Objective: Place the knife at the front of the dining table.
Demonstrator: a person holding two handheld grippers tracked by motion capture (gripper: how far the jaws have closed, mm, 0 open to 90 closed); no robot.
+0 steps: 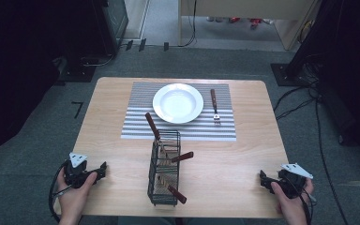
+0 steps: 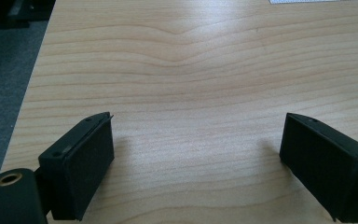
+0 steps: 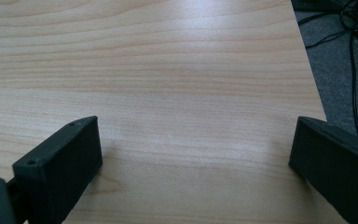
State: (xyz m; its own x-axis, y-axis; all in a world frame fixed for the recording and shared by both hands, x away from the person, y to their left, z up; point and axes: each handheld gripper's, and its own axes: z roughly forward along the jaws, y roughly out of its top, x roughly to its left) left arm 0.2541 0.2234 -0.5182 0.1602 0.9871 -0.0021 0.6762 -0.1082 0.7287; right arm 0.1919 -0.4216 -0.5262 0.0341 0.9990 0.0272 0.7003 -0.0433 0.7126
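Observation:
A black wire cutlery basket (image 1: 164,168) stands at the front middle of the wooden table (image 1: 112,140), holding several brown-handled utensils that stick out at angles. Behind it lies a striped placemat (image 1: 136,126) with a white plate (image 1: 178,103) and a brown-handled fork (image 1: 214,107) to the plate's right. My left gripper (image 1: 101,169) rests near the front left corner, open, with bare wood between its jaws (image 2: 196,154). My right gripper (image 1: 264,179) sits near the front right corner, also open over bare wood (image 3: 196,154).
Grey carpet surrounds the table, with black cables (image 1: 304,103) on the floor at the right and dark equipment (image 1: 103,28) at the back left. The table's right edge (image 3: 314,88) runs close to my right gripper.

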